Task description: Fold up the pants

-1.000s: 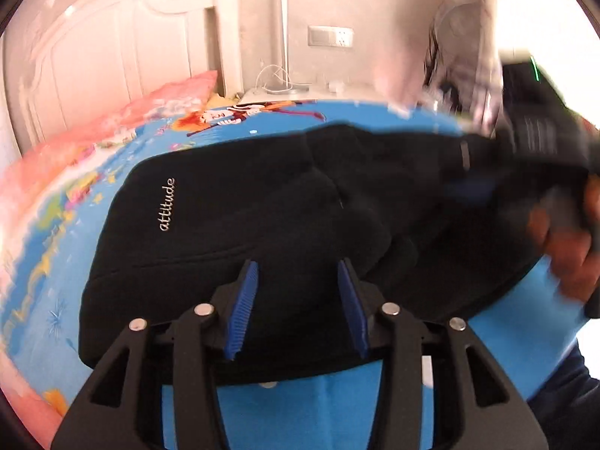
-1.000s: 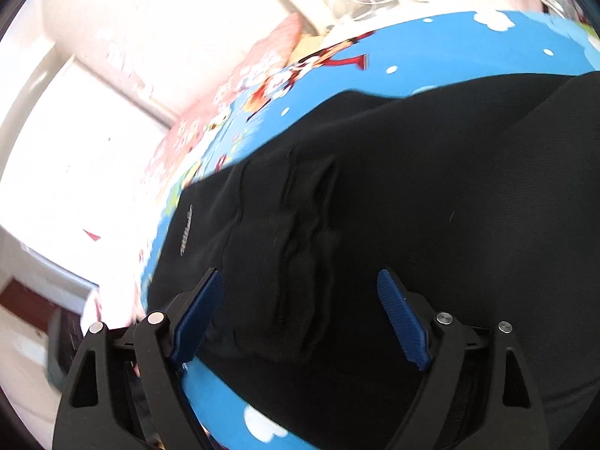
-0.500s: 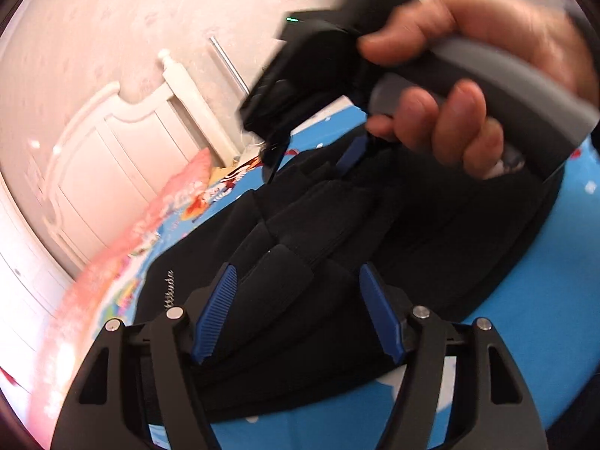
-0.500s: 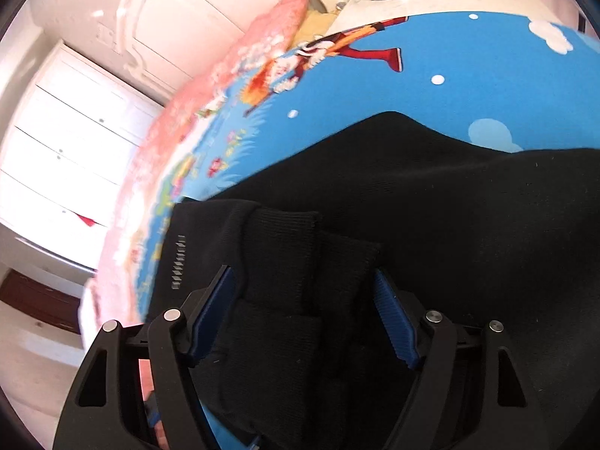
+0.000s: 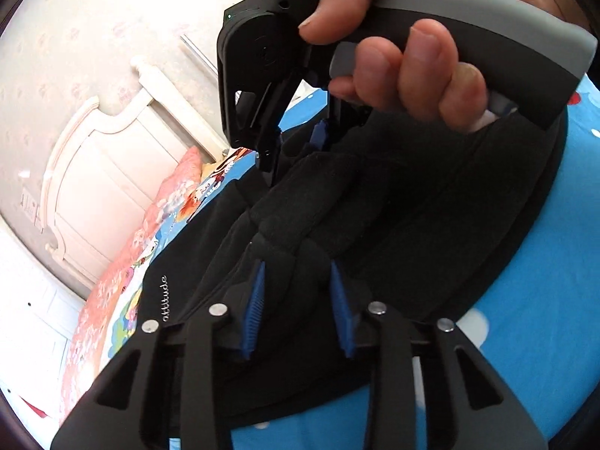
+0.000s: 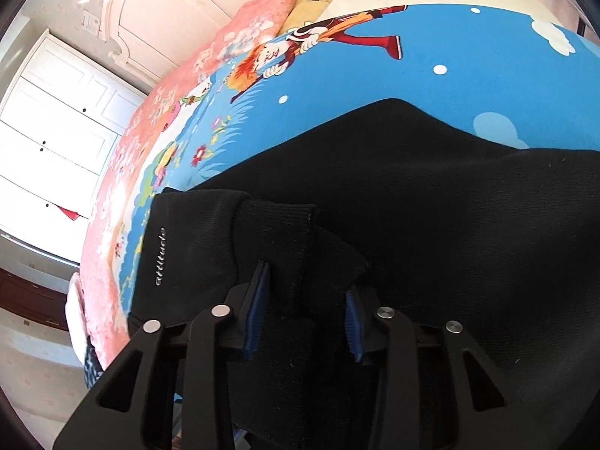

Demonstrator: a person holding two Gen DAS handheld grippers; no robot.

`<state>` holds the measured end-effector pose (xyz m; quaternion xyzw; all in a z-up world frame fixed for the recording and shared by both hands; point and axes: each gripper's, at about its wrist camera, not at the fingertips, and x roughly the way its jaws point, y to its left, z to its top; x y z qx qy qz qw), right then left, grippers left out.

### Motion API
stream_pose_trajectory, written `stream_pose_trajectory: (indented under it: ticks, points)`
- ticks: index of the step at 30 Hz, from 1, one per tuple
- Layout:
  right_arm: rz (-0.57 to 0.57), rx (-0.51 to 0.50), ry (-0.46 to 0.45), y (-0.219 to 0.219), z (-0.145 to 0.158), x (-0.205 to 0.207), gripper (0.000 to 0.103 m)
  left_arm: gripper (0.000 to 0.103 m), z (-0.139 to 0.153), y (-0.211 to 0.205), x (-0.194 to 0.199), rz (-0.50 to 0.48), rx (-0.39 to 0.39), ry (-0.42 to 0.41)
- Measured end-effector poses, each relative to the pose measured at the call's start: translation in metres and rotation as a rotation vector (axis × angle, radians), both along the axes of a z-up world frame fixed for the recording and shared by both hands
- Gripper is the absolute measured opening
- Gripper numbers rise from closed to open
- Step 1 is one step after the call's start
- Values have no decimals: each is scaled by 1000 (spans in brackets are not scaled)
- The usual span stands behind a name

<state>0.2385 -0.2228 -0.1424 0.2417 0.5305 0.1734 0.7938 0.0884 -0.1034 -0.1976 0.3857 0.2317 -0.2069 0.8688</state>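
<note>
From your left wrist camera, the black pants (image 5: 431, 225) lie on the blue cartoon-print bedspread (image 5: 543, 300), folded into a thick, soft pile with several rounded ridges of fleecy cloth running away from you. A small pale word, "attitude" (image 5: 166, 297), is stitched along the edge at the left. Your left gripper (image 5: 298, 302) is closing, its blue pads narrow with a bunched ridge of the pants between them; the pads press into the cloth on both sides. Farther off, your right hand (image 5: 405, 56) wraps the grey handle of the right gripper (image 5: 300, 138), whose tips reach down into the far folds of the pants. A white headboard (image 5: 97, 172) and a pink pillow (image 5: 176, 187) stand beyond.

From your right wrist camera, the pants (image 6: 450, 225) spread wide and dark across the bedspread (image 6: 450, 75), with a ribbed cuff (image 6: 277, 225) folded on top near the stitched word. The right gripper (image 6: 305, 307) is closing too, its jaws narrow, with that ribbed cuff caught between the blue pads. White cupboard doors (image 6: 52, 150) show at the left.
</note>
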Motion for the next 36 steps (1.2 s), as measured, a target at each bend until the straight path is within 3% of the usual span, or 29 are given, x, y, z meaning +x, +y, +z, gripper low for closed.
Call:
stream_pose_trajectory:
  ticks: [3,6,8,9,11,12,14,15,16,18,19,20,21,22,26,29,32,34,36]
  points:
    - [24,19,-11,9,-1,-1,32,31,9,14,1,19,32,-34]
    - [-2,23,-1,5,-16,-2,32,32,7,24,6,11,35,7]
    - [-12,24,-14,2,-15,-6,31,43,2,22,4,-7,29,-8]
    - [-18,-18,-26,2,-11,-9,31,44,6,22,2,-9,0,-4]
    - [-33,-97,-56,2,-1,-13,36,44,28,36,-1,-30,-160,63]
    - [-62,-169,-84,1,9,-17,42,44,45,53,2,-12,-290,97]
    - [-92,-256,-151,2,27,-25,43,44,68,89,14,92,-464,97]
    - [-99,-295,-202,7,40,-31,52,44,76,115,24,176,-541,81]
    - [-98,-349,-254,15,54,-36,69,44,79,138,33,251,-592,61]
    - [-61,-419,-336,33,70,-43,80,44,69,165,52,357,-577,58]
    - [-31,-471,-388,49,80,-46,85,43,57,173,62,408,-538,104]
    - [-20,-495,-416,59,85,-47,89,42,39,180,76,447,-517,200]
    - [-13,-529,-450,75,90,-49,89,42,26,187,83,461,-543,273]
    - [-12,-552,-460,85,92,-49,90,42,25,191,80,454,-589,244]
    - [60,-595,-509,132,89,-48,92,51,22,197,75,437,-615,251]
    - [140,-521,-463,151,68,-39,93,55,19,193,71,424,-602,243]
    - [109,-586,-307,156,33,-24,93,55,25,179,59,458,-607,236]
    - [125,-607,-248,155,7,-21,88,54,29,177,56,469,-619,237]
    - [135,-658,-304,160,2,-30,88,48,37,185,54,472,-660,232]
